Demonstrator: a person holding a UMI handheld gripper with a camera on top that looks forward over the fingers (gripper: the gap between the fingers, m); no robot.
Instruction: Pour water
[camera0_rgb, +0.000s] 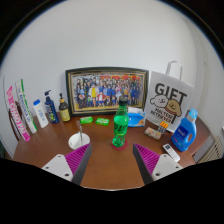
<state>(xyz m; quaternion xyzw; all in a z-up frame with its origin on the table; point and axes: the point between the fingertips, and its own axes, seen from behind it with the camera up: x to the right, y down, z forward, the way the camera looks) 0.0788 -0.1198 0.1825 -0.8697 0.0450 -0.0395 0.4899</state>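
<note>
A green bottle (121, 124) with a dark cap stands upright on the brown table (105, 165), ahead of my fingers and a little right of their midline. A white cup (79, 141) with a thin stick in it stands left of the bottle, just beyond my left finger. My gripper (112, 160) is open and empty; its magenta pads (78, 158) spread wide on either side, well short of the bottle.
A framed group photo (106, 89) leans on the wall behind. A white GIFT bag (169, 100) and blue detergent bottle (184, 131) stand at right. Several tubes and bottles (35, 110) line the left. A blue plate (134, 120) and green items (94, 121) lie behind the bottle.
</note>
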